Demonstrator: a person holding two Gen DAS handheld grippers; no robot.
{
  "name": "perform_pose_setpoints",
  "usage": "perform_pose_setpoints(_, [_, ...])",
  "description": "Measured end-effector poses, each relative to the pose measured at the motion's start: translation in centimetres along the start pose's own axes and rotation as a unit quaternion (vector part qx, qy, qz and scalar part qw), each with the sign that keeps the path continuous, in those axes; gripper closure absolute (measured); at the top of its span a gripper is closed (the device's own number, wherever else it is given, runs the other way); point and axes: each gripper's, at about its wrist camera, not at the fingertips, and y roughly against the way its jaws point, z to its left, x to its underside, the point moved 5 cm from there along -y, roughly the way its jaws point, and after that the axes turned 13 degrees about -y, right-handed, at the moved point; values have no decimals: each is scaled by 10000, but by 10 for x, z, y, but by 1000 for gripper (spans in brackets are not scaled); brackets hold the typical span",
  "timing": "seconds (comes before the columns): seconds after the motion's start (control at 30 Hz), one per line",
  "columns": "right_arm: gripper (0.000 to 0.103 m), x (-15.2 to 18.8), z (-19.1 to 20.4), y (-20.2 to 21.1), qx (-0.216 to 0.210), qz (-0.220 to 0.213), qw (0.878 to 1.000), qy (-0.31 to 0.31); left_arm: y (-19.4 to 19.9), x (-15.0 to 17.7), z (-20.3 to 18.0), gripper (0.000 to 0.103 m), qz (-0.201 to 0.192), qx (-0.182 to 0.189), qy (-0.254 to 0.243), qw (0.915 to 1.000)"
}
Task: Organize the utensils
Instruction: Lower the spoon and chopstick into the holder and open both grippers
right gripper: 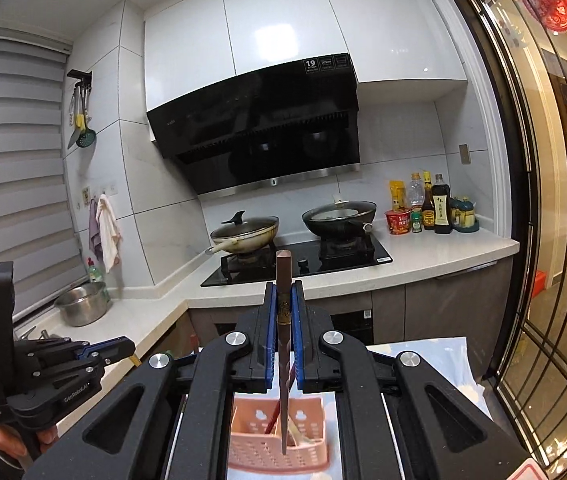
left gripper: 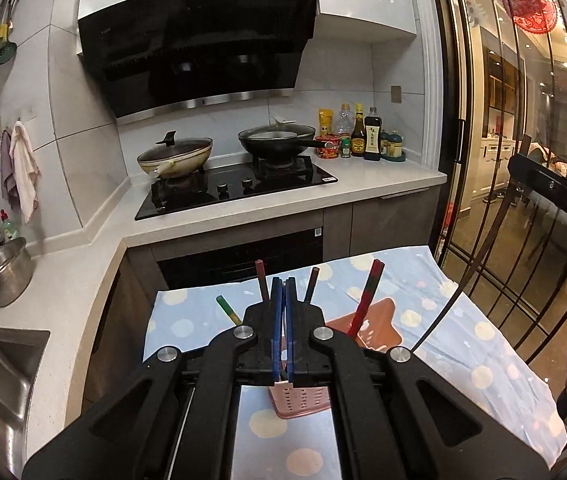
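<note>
Brown and slender, the chopstick (right gripper: 284, 344) stands upright between the blue pads of the right gripper (right gripper: 283, 308), which pinches it around its patterned upper part, the blunt top sticking up above the fingertips and the thin tip hanging over the pink basket (right gripper: 279, 444) on the bench (left gripper: 463, 344). Such a stick is probably light and stiff, likely smooth and lacquered, so it may pivot or slide in a two-pad pinch; a hold near the thicker, decorated end seems the surest, as here. The basket looks like light perforated plastic that could tip or shift if the tip catches its wall.

In the left wrist view, the left gripper (left gripper: 283, 292) has its blue pads pressed almost together with nothing clearly between them. Beyond it, several chopsticks (left gripper: 365, 300), red, dark and green-tipped, lean out of the same basket, above the spotted blue cloth (left gripper: 483, 360).
</note>
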Motion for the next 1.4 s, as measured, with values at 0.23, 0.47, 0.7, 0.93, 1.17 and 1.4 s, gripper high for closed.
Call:
perform_pose_setpoints(0.23, [96, 10, -3, -48, 136, 181, 9997, 96, -41, 16, 0, 102, 367, 77, -1, 9993])
perform_pose_setpoints(0.47, [96, 35, -19, -81, 328, 527, 9980, 74, -69, 34, -3, 102, 641, 189, 62, 9977])
perform_pose_setpoints(0.7, [96, 53, -19, -95, 404, 720, 9965, 144, -79, 40, -5, 102, 746, 251, 129, 9968])
perform_pose_setpoints(0.93, [89, 60, -15, -104, 391, 851, 9953, 258, -83, 42, -1, 79, 805, 148, 288, 9962])
perform_pose_setpoints(1.17, [76, 55, -12, -88, 345, 743, 9965, 182, -68, 44, 7, 61, 675, -9, 382, 9970])
perform_pose_setpoints(1.4, [75, 73, -15, -61, 314, 926, 9951, 117, -47, 56, 3, 56, 610, -8, 419, 9973])
